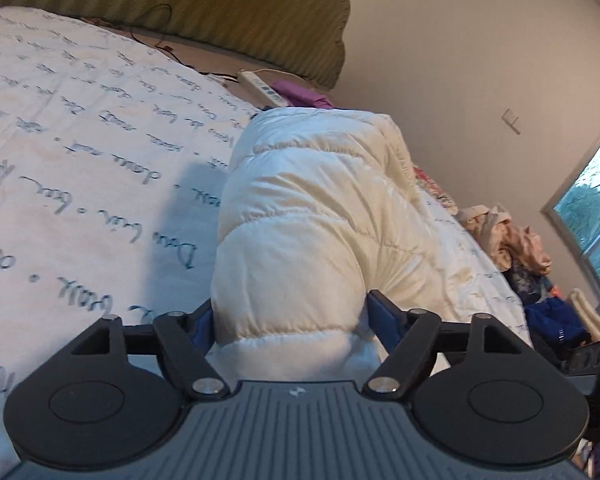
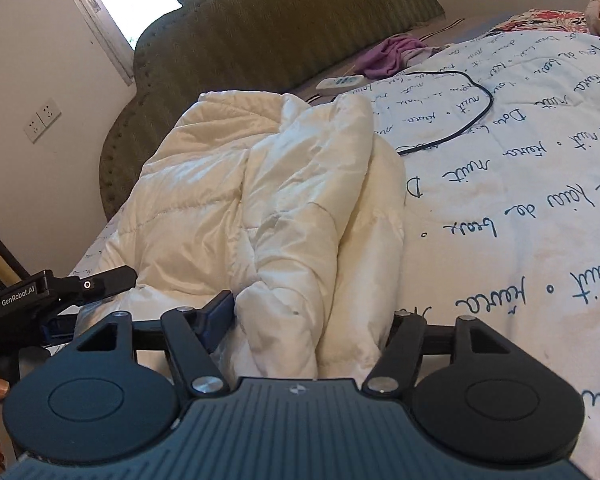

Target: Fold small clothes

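Observation:
A cream quilted puffer jacket (image 1: 308, 208) lies bunched on a white bedspread (image 1: 80, 140) printed with blue handwriting. In the left wrist view a thick padded roll of it fills the gap of my left gripper (image 1: 294, 316). Both blue pads press against its sides, so the gripper is shut on it. In the right wrist view the jacket (image 2: 260, 184) is folded lengthways into ridges. My right gripper (image 2: 312, 312) is shut on the near end of those folds, and the cloth hides its right fingertip. The left gripper (image 2: 60, 292) shows at the jacket's left edge.
A green padded headboard (image 2: 280, 32) stands behind. A white power strip (image 2: 340, 82), a purple cloth (image 2: 392, 54) and a looped black cable (image 2: 476, 112) lie on the bed beyond the jacket. A pile of clothes (image 1: 512, 240) sits by the window (image 1: 592, 216).

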